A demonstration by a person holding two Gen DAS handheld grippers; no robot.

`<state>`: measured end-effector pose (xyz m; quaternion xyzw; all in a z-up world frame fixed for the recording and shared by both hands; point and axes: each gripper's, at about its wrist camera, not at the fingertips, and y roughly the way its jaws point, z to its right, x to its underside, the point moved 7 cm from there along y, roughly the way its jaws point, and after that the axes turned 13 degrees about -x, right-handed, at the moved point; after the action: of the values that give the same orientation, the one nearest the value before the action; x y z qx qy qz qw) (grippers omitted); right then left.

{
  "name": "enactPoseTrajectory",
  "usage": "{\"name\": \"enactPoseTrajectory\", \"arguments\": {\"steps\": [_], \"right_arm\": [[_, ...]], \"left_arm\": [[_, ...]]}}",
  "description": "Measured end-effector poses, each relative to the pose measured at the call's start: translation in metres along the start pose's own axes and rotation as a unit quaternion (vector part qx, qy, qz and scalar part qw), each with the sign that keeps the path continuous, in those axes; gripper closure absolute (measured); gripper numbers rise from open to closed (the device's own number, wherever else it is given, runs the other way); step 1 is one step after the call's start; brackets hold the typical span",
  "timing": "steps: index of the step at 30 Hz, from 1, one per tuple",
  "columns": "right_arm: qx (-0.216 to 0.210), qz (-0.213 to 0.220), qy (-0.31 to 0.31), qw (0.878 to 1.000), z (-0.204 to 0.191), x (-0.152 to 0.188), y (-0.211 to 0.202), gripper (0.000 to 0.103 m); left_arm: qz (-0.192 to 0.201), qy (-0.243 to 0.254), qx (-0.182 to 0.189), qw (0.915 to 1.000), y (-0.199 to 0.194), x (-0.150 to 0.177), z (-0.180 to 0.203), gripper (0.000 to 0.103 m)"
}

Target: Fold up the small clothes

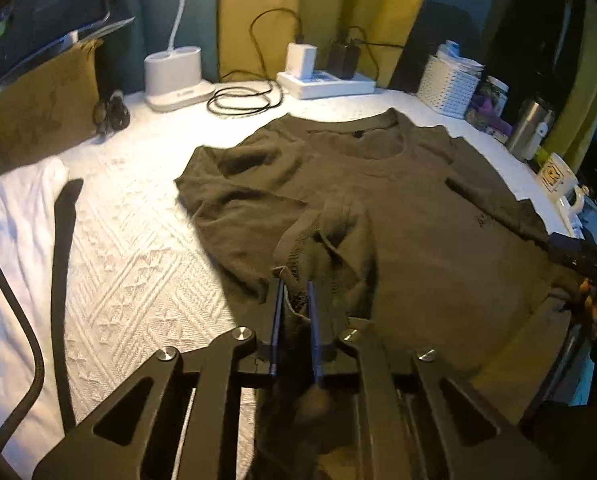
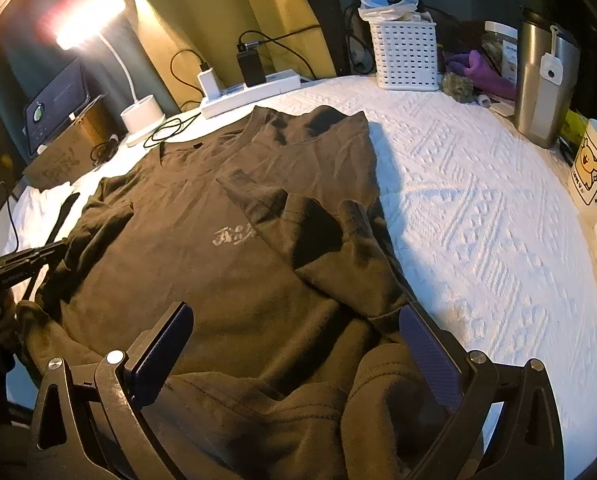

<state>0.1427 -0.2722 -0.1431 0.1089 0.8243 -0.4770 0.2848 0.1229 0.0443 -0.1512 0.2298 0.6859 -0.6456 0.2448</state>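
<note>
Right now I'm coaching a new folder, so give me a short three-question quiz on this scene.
1. True or false: the left gripper is shut on the shirt.
2. Is the right gripper open or shut?
3. Which stands nearest the white basket: A) lamp base B) steel tumbler C) bear mug?

Key: 1 true; 2 open; 3 B.

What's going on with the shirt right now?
Left gripper shut on shirt hem. Right gripper open over shirt. Right sleeve folded in. Nothing in the way.
</note>
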Motion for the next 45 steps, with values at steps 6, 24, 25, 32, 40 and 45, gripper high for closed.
{"name": "enactPoseTrajectory", "arguments": {"steps": [6,24,25,32,40,45], "right_arm": [[-0.003,0.000,0.002,1.000,0.000,0.001,0.001,0.000],[0.009,0.041,-0.002,0.999,0.011,0.004,-0.031,0.000],[0.011,0.045,-0.003,0.999,0.012,0.002,-0.033,0.000],[0.034,0.073,0.021,0.997,0.034,-0.012,-0.047,0.000],[0.043,0.063,0.024,0.997,0.044,-0.017,-0.043,0.000],[-0.006,0.065,0.010,0.998,0.030,-0.039,-0.029,0.000]], "left_arm": [[0.009,0.034,0.018,0.9992,-0.015,0.000,0.026,0.096],[-0.031,0.065,0.058,0.9957,-0.010,-0.015,0.069,0.059],[-0.033,0.061,0.053,0.9962,-0.004,-0.018,0.068,0.059],[-0.096,0.061,0.059,0.9917,0.044,-0.021,0.085,0.059],[-0.079,0.089,0.070,0.9904,0.026,-0.020,0.097,0.055],[-0.057,0.056,0.047,0.9957,0.014,-0.026,0.071,0.055]]}}
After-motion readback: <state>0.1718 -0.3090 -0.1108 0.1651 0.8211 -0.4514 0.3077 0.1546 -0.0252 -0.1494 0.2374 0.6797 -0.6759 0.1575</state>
